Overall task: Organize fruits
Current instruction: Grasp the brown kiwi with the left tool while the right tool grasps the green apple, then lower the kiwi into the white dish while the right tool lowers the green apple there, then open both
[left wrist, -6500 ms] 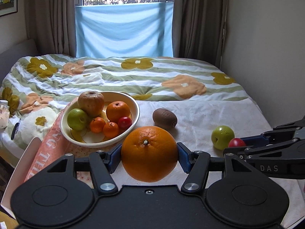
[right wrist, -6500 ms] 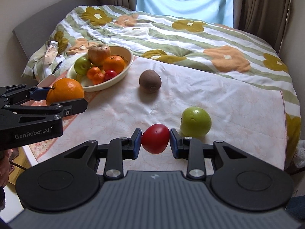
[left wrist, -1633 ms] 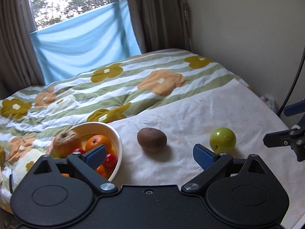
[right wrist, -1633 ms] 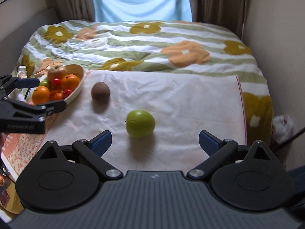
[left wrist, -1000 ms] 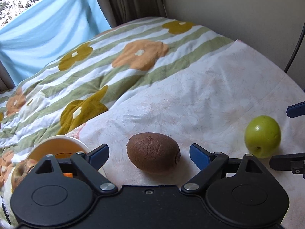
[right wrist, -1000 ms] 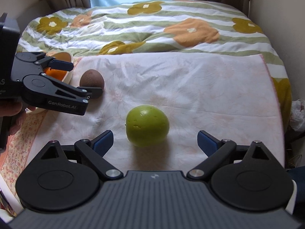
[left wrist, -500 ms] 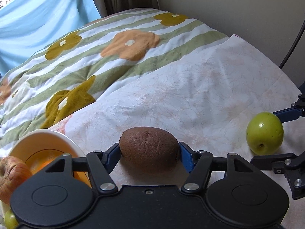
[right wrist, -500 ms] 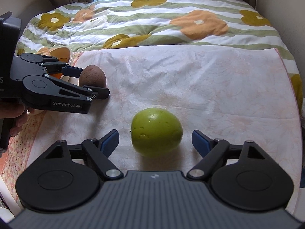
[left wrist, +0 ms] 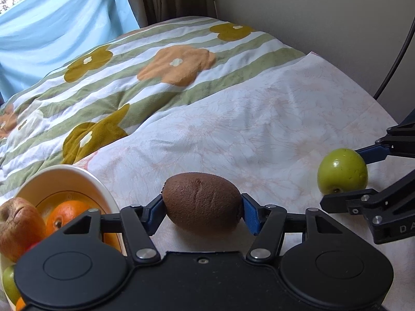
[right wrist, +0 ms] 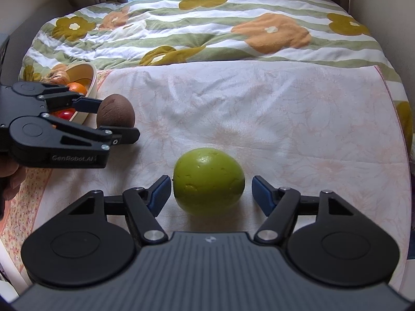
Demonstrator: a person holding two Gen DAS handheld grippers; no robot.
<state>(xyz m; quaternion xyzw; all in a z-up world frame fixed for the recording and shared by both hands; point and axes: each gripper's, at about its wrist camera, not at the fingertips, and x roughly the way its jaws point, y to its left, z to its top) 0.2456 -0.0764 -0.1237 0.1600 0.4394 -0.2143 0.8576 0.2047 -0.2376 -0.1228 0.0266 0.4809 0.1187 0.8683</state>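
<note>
Left wrist view: left gripper (left wrist: 202,213) pads clamped on both ends of kiwi (left wrist: 202,201), resting on white cloth (left wrist: 259,129) beside fruit bowl (left wrist: 85,181). Right gripper (right wrist: 211,191) fingers spread around green apple (right wrist: 208,180), small gaps both sides, not touching.

A bed (right wrist: 259,26) carries everything, covered by a green-striped flowered quilt (left wrist: 155,59) with a pale cloth (right wrist: 259,108) spread over its near part. On the cloth lie a brown kiwi (left wrist: 202,208), a green apple (right wrist: 208,180) to the kiwi's right, and a cream fruit bowl (left wrist: 85,178) to its left.
</note>
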